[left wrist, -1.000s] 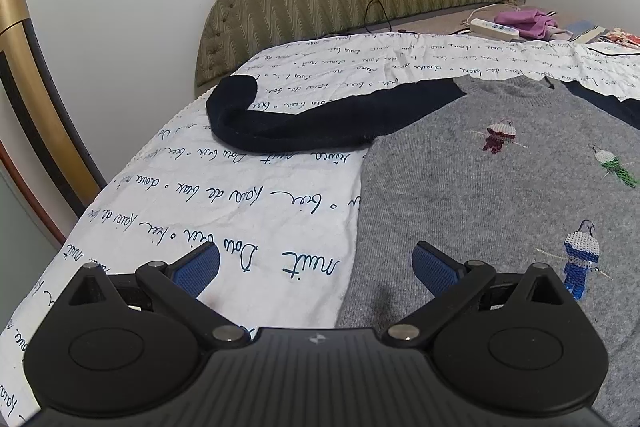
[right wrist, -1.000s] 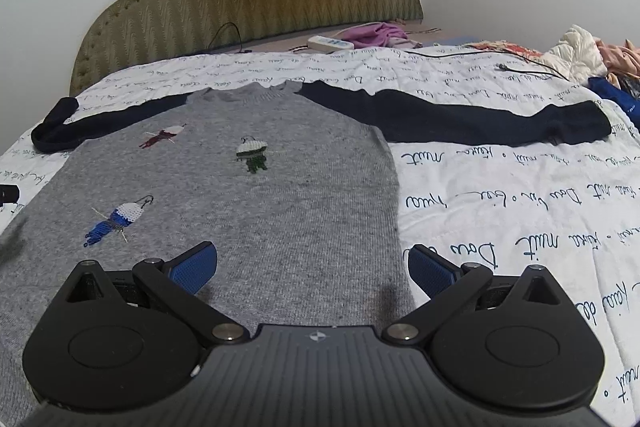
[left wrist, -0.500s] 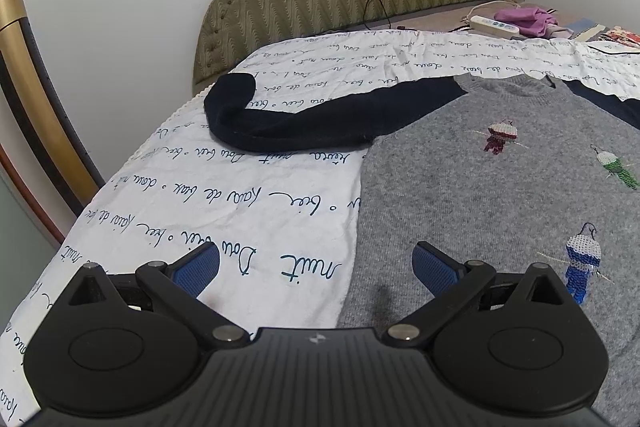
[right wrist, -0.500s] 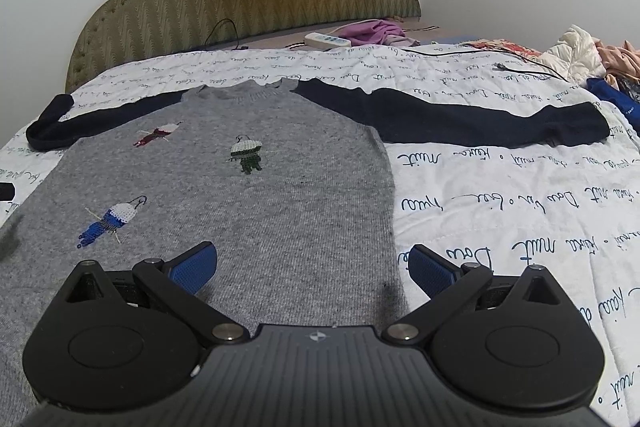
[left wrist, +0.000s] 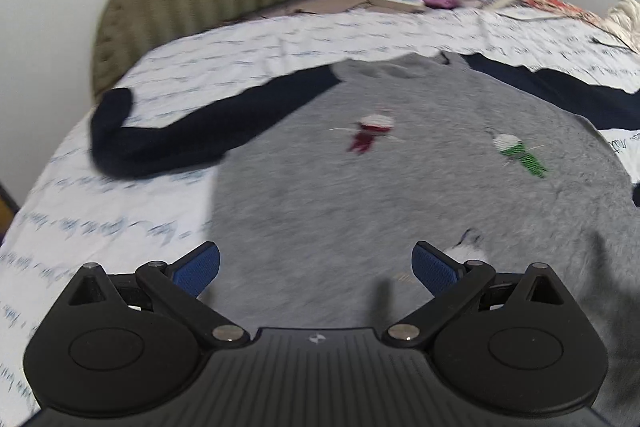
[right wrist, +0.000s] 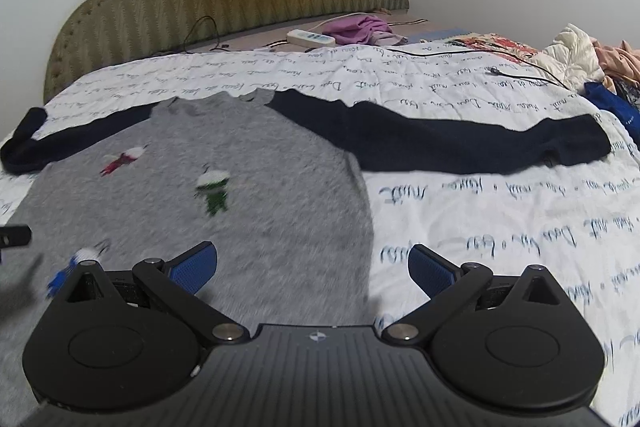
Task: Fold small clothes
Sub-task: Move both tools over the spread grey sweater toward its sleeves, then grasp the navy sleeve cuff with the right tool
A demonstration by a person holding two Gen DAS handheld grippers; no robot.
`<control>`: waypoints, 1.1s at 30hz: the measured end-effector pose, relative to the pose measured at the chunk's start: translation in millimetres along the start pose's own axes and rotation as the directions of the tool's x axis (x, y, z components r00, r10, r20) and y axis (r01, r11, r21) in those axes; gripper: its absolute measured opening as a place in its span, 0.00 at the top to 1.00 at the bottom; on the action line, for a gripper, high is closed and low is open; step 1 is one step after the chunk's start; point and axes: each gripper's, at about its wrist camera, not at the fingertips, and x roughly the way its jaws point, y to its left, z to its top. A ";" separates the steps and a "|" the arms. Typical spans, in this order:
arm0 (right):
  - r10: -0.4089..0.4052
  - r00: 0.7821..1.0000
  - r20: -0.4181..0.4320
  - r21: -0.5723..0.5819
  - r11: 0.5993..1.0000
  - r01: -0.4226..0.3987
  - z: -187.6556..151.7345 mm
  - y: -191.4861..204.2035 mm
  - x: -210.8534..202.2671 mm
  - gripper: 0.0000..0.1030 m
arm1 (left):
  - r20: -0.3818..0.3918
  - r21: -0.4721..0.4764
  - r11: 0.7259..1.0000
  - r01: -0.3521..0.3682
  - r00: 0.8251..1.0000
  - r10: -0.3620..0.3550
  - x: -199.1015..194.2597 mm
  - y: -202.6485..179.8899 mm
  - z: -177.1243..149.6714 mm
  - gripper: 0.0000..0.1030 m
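Item: grey knitted sweater with navy sleeves (right wrist: 256,195), lying flat, front up, on the white script-printed bedsheet (right wrist: 500,227), both sleeves spread left and right. No fold made yet; every fold is left to you. Your left gripper (left wrist: 316,267) and right gripper (right wrist: 314,265): jaws apart, empty, over its near hem.

One sweater (right wrist: 256,195), two navy sleeves (right wrist: 460,143), three embroidered figures (right wrist: 214,189), two tongs (right wrist: 312,267), one power strip (right wrist: 310,37).

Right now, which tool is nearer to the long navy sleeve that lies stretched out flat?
Right. The right tool is over the sweater's hem edge on that sleeve's side; the left tool is over the opposite side.
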 end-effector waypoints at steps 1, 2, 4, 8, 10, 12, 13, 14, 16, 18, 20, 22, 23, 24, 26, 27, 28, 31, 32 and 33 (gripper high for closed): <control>-0.004 1.000 -0.002 0.005 1.000 0.004 4.7 -2.3 5.5 0.00 | -0.027 -0.013 1.000 0.016 1.000 -0.016 7.9 -3.9 6.5 0.00; -0.007 1.000 -0.004 0.010 1.000 0.007 9.4 -4.9 10.8 0.00 | -0.054 -0.034 0.999 0.035 0.998 -0.036 15.0 -7.1 12.4 0.00; -0.010 1.000 -0.005 0.013 1.000 0.010 18.5 -9.3 20.9 0.00 | -0.083 -0.045 0.997 0.063 0.994 -0.067 27.2 -14.8 23.8 0.00; -0.022 1.000 -0.012 0.017 1.000 0.023 34.1 -17.5 41.2 0.00 | -0.060 -0.006 0.999 0.040 0.997 -0.041 43.1 -27.4 43.9 0.00; -0.025 0.999 -0.022 0.021 0.999 0.026 39.8 -20.8 52.3 0.00 | -0.064 -0.020 0.999 0.039 0.997 -0.041 52.4 -28.5 53.7 0.00; -0.028 0.999 -0.032 0.022 0.999 0.029 44.2 -22.6 63.0 0.00 | -0.079 -0.036 0.999 0.039 0.996 -0.042 61.9 -28.7 60.6 0.00; -0.027 0.999 -0.035 0.020 0.999 0.028 46.2 -22.8 67.8 0.00 | -0.097 -0.049 0.998 0.050 0.994 -0.055 66.1 -27.8 63.1 0.00; -0.028 0.999 -0.037 0.018 0.999 0.029 48.3 -22.5 72.5 0.00 | -0.112 -0.061 0.996 0.063 0.991 -0.070 69.3 -27.1 65.0 0.01; -0.030 0.999 -0.041 0.015 0.999 0.030 51.7 -22.8 79.9 0.00 | -0.139 -0.069 0.994 0.085 0.986 -0.094 76.6 -27.8 68.1 0.01; -0.028 0.999 -0.042 0.020 0.999 0.029 54.7 -24.2 85.9 0.00 | -0.164 -0.070 0.991 0.110 0.979 -0.121 82.8 -27.9 70.4 0.05; -0.030 0.999 -0.045 0.023 0.999 0.031 56.7 -25.2 90.8 0.00 | -0.166 -0.065 0.991 0.119 0.978 -0.128 84.7 -28.0 71.6 0.07; -0.030 0.998 -0.048 0.023 0.999 0.031 58.4 -26.1 95.1 0.00 | -0.174 -0.081 0.989 0.127 0.975 -0.139 87.2 -25.9 73.4 0.07; -0.030 0.998 -0.049 0.023 0.999 0.032 59.4 -26.6 97.0 0.00 | -0.184 -0.092 0.988 0.122 0.973 -0.137 89.4 -25.1 74.3 0.07; -0.032 0.998 -0.049 0.022 0.999 0.033 60.5 -27.1 98.3 0.00 | -0.193 -0.109 0.986 0.125 0.971 -0.144 91.7 -23.4 74.7 0.07; -0.032 0.998 -0.047 0.021 0.999 0.033 62.9 -28.1 99.9 0.00 | -0.218 -0.151 0.979 0.134 0.962 -0.166 97.4 -19.9 75.2 0.07; -0.033 0.998 -0.046 0.020 0.999 0.034 64.3 -29.0 100.2 0.00 | -0.221 -0.170 0.977 0.129 0.961 -0.165 99.3 -18.7 75.2 0.07; -0.034 0.998 -0.043 0.019 0.999 0.035 65.7 -30.3 100.5 0.00 | -0.213 -0.183 0.973 0.138 0.961 -0.176 100.2 -17.9 74.8 0.06; -0.041 0.998 -0.037 0.019 0.999 0.042 68.7 -36.6 102.4 0.00 | -0.214 -0.183 0.951 0.247 0.934 -0.284 105.2 -19.6 72.3 0.00; -0.042 0.999 -0.034 0.022 0.999 0.043 69.2 -39.6 103.0 0.00 | -0.235 -0.190 0.945 0.268 0.922 -0.309 108.1 -21.1 70.9 0.00; -0.044 0.999 -0.028 0.024 0.999 0.044 69.8 -43.5 103.2 0.00 | -0.256 -0.199 0.944 0.263 0.916 -0.310 110.2 -21.5 69.7 0.00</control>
